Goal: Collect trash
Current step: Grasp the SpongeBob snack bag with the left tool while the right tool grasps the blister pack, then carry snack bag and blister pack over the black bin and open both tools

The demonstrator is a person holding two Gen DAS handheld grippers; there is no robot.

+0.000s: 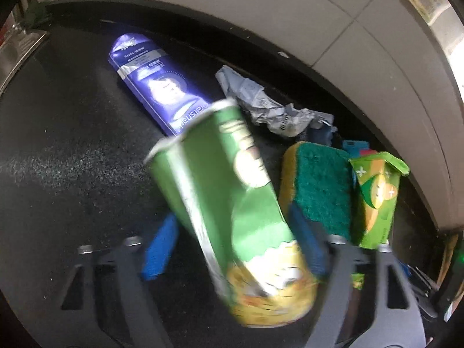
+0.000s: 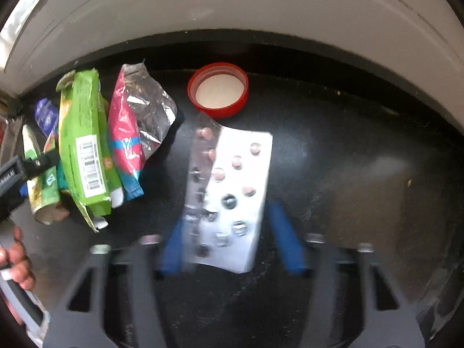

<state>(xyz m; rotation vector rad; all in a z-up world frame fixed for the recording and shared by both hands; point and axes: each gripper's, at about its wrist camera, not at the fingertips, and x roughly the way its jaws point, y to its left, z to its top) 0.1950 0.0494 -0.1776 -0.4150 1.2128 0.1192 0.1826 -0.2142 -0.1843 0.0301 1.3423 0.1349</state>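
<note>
Down on the black countertop (image 1: 72, 145), two hand-held grippers work the litter at once. Half closed, the left gripper (image 1: 232, 246) straddles a green snack can (image 1: 226, 203); its right finger (image 1: 307, 246) touches the can, its left stands just clear, so no firm grip shows. Partly closed too, the right gripper (image 2: 232, 237) brackets one blister pack (image 2: 232, 197), its right finger apart from the foil. Judged from here, each should square its fingers across the item's middle and close fully before lifting. Counted nearby: one purple box (image 1: 156, 84), one green carton (image 1: 377, 197), one sponge (image 1: 319, 185), one crumpled paper (image 1: 261, 101), one foil wrapper (image 2: 139, 127), one red lid (image 2: 219, 90).
</note>
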